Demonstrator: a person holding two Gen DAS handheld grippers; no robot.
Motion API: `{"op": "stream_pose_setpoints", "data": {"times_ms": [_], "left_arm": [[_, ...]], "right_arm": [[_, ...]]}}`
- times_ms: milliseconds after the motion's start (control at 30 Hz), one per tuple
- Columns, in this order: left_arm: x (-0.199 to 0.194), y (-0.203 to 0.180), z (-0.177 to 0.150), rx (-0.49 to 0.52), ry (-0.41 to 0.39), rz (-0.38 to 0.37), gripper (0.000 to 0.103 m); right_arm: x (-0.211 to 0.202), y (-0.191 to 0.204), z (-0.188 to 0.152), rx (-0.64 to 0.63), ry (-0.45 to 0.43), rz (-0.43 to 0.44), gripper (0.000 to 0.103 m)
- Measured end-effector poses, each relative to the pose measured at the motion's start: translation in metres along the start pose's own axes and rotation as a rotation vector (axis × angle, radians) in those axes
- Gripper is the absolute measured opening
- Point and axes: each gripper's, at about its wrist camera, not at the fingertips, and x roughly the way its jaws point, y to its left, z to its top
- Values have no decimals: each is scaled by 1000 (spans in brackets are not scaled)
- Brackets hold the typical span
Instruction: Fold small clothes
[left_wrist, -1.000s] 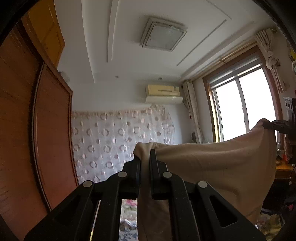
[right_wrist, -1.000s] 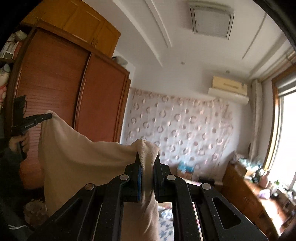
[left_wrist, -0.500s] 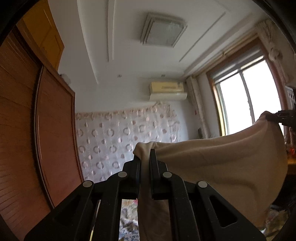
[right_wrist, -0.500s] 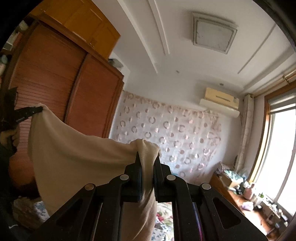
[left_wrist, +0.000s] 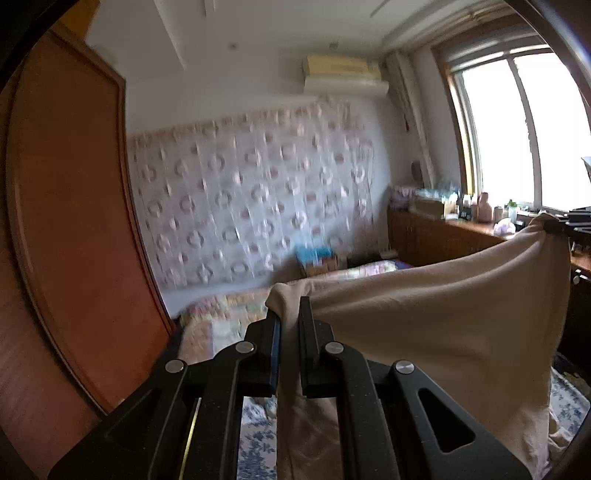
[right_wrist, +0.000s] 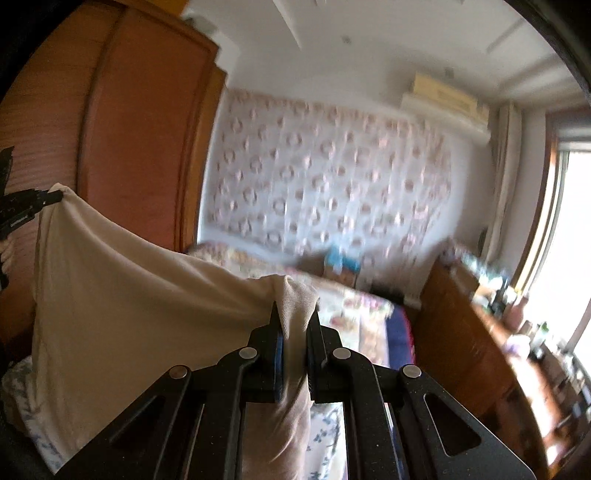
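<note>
1. We hold the cloth (left_wrist: 443, 325) stretched in the air between both grippers, one top corner in each. Pinching the two corners keeps the top edge taut and lets the rest hang as a flat sheet.
2. The left gripper (left_wrist: 290, 325) is clamped narrow on its corner; fabric bunches between the pads and trails down under the jaws.
3. The right gripper (right_wrist: 293, 325) is likewise clamped narrow on the opposite corner, with a fold of fabric pushed up between its pads.
4. Each wrist view shows the other gripper at the far corner, at the frame edge, so we judge the cloth to be spread to full width.
5. The cloth hangs above the bed (right_wrist: 354, 314); its lower edge reaches down to the floral bedding at the frame bottom. Whether it touches, we cannot tell.
6. We judge the step in hand to be laying the cloth flat on the bed, ahead of the first fold.
7. Risk: a slack corner grip would let the sheet collapse and wrinkle.
</note>
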Motion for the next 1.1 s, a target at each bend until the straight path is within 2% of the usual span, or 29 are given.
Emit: {"op": "stream_pose_setpoints", "data": {"times_ms": [267, 367, 400, 467, 667, 767, 900, 1000, 1067, 1100], "left_arm": [[90, -11, -24, 15, 151, -5, 9], [121, -10, -32, 15, 205, -19, 9], [129, -10, -35, 13, 222, -23, 9], [148, -11, -42, 14, 258, -31, 9], [193, -18, -58, 28, 337, -49, 9], [207, -19, -65, 28, 359, -52, 9], [221, -20, -73, 27, 388, -64, 9], [222, -19, -77, 27, 398, -69, 19], [216, -17, -81, 11, 394, -83, 31], [212, -16, -84, 0, 390, -96, 42]], "right_arm": [[121, -7, -1, 34, 162, 14, 10], [159, -19, 24, 38, 222, 21, 10], [168, -27, 44, 40, 243, 21, 10], [191, -33, 54, 43, 282, 28, 10], [241, -42, 70, 74, 369, 44, 10], [252, -45, 67, 90, 400, 50, 10], [244, -40, 45, 116, 414, 58, 10], [243, -39, 42, 136, 427, 67, 11], [237, -38, 45, 148, 432, 58, 23], [234, -39, 40, 160, 432, 54, 30]]}}
